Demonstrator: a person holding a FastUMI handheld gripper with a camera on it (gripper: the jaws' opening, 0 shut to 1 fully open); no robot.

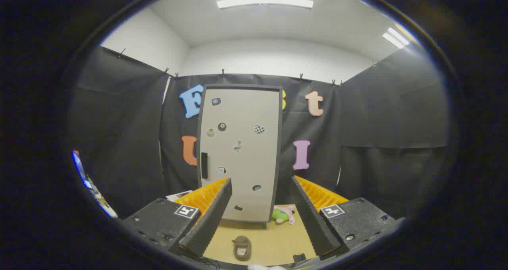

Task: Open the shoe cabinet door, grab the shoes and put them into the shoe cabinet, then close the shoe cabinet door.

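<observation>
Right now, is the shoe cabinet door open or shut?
Shut. The cabinet door sits flat in its dark frame, no gap or interior showing. The gripper is open, fingers spread short of it, with a shoe lying between them.

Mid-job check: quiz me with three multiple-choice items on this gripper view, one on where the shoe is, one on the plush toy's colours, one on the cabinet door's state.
1. The shoe lies:
A. on the table between the fingers
B. inside the cabinet
C. on top of the cabinet

2. The plush toy beside the shoe cabinet is:
A. blue and white
B. green and pink
C. red and black

3. The cabinet door is:
A. wide open
B. removed
C. closed

Answers: 1 A, it rests on the table ahead of the open gripper. 2 B, those colours show. 3 C, the door front is flush.
</observation>
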